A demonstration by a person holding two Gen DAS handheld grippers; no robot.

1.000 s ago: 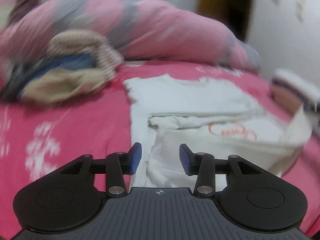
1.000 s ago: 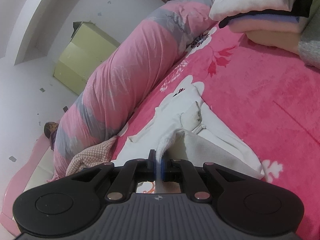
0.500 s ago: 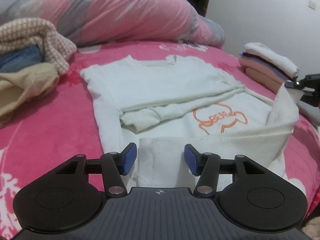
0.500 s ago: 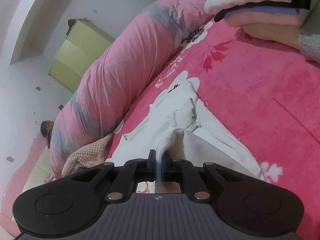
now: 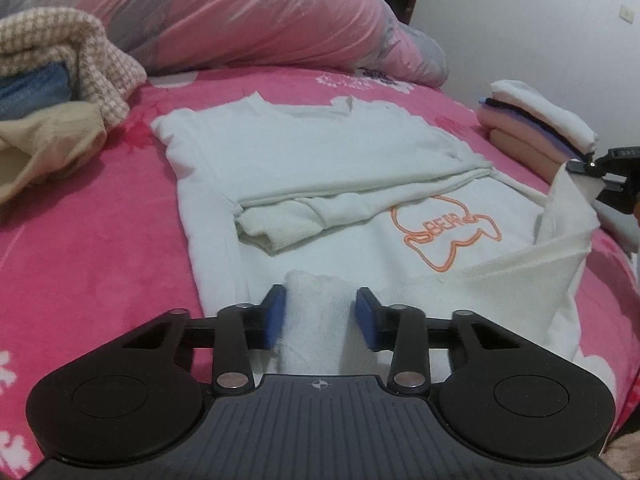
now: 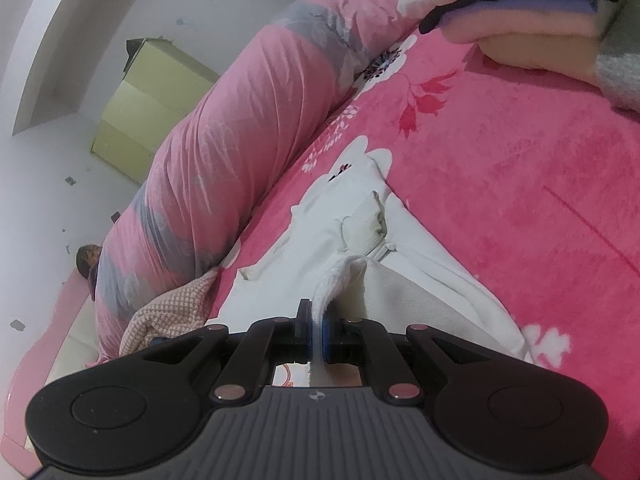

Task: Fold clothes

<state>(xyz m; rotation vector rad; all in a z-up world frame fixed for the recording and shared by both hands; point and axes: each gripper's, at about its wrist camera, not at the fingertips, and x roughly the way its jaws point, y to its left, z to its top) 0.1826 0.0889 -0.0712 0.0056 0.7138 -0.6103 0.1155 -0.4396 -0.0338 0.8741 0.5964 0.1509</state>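
While the white sweatshirt (image 5: 320, 160) lay face up on the pink bedspread (image 5: 100, 240), both sleeves already crossed over the chest, the bottom hem was being taken up at 2 corners. Right gripper (image 6: 316, 334) was clamped tight on the hem's right corner, cloth pinched between the blue pads and lifted clear of the bed (probably to keep that edge taut so the fold runs straight). Left gripper (image 5: 320, 316) had its jaws just closing around the bunched left corner of the hem (image 5: 316, 320); left pad touched the cloth, right pad showed a sliver of gap, so not yet a real grip. Judged step: secure the second corner, then carry the hem up toward the collar. Finished folded stack (image 5: 540, 128) sat off to the right, unfolded pile (image 5: 60, 92) to the left, near the rolled duvet (image 5: 260, 12).
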